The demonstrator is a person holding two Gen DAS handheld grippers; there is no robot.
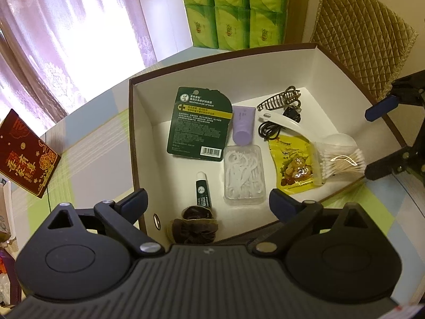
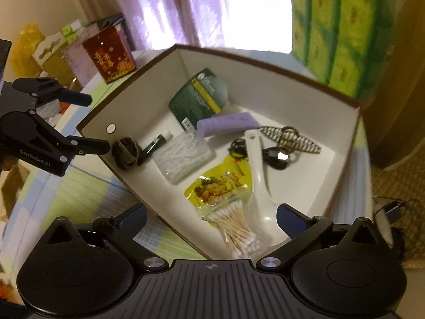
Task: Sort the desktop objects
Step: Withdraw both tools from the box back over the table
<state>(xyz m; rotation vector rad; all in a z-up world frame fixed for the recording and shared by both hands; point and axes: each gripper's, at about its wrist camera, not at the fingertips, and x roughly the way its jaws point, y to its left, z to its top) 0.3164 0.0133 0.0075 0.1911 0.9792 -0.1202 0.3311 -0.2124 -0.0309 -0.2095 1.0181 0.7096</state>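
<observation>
A brown-rimmed white box (image 1: 140, 138) (image 2: 342, 164) holds the sorted objects: a green lip-salve card (image 1: 198, 125) (image 2: 199, 95), a purple tube (image 1: 243, 125) (image 2: 225, 123), a floss-pick case (image 1: 244, 175) (image 2: 183, 159), a small green tube (image 1: 203, 190), a brown scrunchie (image 1: 194, 227) (image 2: 124, 152), a yellow snack packet (image 1: 292, 167) (image 2: 220, 186), a cotton-swab bag (image 1: 340, 159) (image 2: 239, 231), a white spoon (image 1: 292, 127) (image 2: 259, 164), a hair claw (image 1: 279, 98) (image 2: 292, 138) and a black cable (image 1: 271, 130). My left gripper (image 1: 208, 199) (image 2: 99, 122) is open and empty over the box's near edge. My right gripper (image 2: 211, 216) (image 1: 377, 141) is open and empty above the swabs.
The box stands on a checked tablecloth (image 1: 87, 159). A red gift box (image 1: 24, 156) (image 2: 109, 55) lies to the left. Green tissue packs (image 1: 236, 8) (image 2: 340, 32) are stacked behind. A quilted chair (image 1: 361, 40) stands at the right.
</observation>
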